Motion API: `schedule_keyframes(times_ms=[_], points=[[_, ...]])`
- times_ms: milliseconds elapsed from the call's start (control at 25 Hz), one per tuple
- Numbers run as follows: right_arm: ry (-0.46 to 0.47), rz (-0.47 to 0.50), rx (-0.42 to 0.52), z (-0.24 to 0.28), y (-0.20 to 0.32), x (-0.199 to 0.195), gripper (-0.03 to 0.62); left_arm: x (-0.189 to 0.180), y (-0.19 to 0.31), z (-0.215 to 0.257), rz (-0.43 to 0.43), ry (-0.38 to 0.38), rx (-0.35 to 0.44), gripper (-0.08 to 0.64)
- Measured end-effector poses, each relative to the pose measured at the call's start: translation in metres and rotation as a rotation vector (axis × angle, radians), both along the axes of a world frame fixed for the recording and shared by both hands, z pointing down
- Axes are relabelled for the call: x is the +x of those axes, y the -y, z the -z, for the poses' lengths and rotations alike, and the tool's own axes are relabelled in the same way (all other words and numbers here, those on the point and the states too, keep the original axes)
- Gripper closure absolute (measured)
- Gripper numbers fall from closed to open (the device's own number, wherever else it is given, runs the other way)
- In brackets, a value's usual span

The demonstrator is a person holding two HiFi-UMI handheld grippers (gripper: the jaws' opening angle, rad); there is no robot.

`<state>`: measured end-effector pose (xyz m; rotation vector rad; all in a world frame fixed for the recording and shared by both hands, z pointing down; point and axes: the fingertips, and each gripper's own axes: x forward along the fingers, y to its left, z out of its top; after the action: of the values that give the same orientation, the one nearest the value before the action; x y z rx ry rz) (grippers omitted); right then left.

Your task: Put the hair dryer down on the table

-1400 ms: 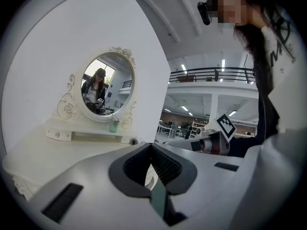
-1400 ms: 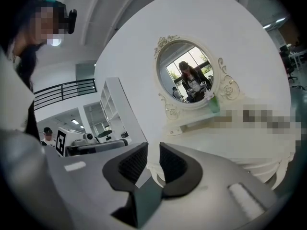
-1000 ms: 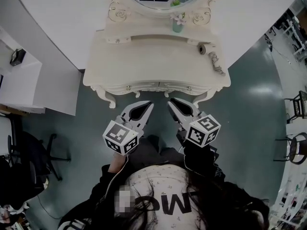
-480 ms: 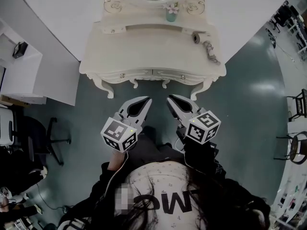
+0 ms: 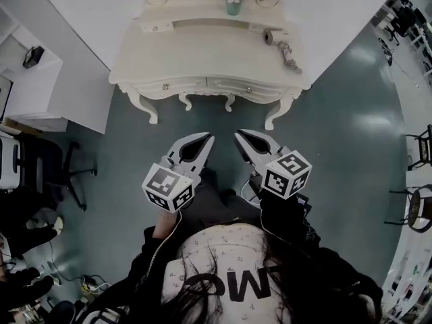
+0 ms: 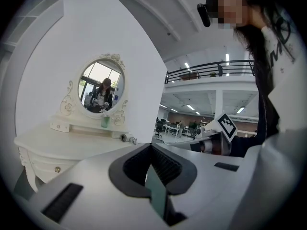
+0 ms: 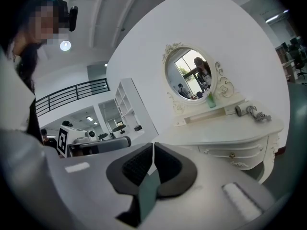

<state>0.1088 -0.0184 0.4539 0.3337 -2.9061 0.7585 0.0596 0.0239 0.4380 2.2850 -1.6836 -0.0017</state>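
The hair dryer (image 5: 271, 38) lies on the right end of the white dressing table (image 5: 202, 79), its cord (image 5: 289, 58) coiled beside it. Both gripper views show it small and far off: the hair dryer (image 6: 123, 137) left of centre, the hair dryer (image 7: 238, 110) at the right. My left gripper (image 5: 207, 138) and right gripper (image 5: 239, 136) hover side by side over the floor, well short of the table's front. Both are shut and empty, fingertips meeting in the left gripper (image 6: 150, 145) and right gripper (image 7: 153, 145) views. The right jaws have just been closing, with nothing between them.
An oval mirror (image 6: 100, 87) and a small green vase (image 5: 233, 5) stand at the table's back. A black office chair (image 5: 47, 174) and white furniture (image 5: 40, 79) are at the left. More chairs (image 5: 418, 147) line the right edge. Grey-green floor lies between me and the table.
The dressing table has slid up and away in the head view: I have backed off from it, and both grippers have come back with me, still side by side.
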Motion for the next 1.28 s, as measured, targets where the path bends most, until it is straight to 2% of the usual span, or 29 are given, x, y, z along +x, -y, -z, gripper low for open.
schedule_keyframes(times_ms=[480,960,1280], points=[[-0.012,0.063,-0.005,-0.007,-0.035,0.043,0.583,0.049,-0.031,-0.003,0.022,0.015,-0.002,0.563],[-0.006,0.098,0.007,-0.007,-0.047,0.049,0.583,0.063,-0.036,0.000,0.013,0.036,0.012,0.563],[-0.005,0.119,0.007,-0.011,-0.049,0.046,0.583,0.061,-0.036,-0.004,0.028,0.046,0.004,0.563]])
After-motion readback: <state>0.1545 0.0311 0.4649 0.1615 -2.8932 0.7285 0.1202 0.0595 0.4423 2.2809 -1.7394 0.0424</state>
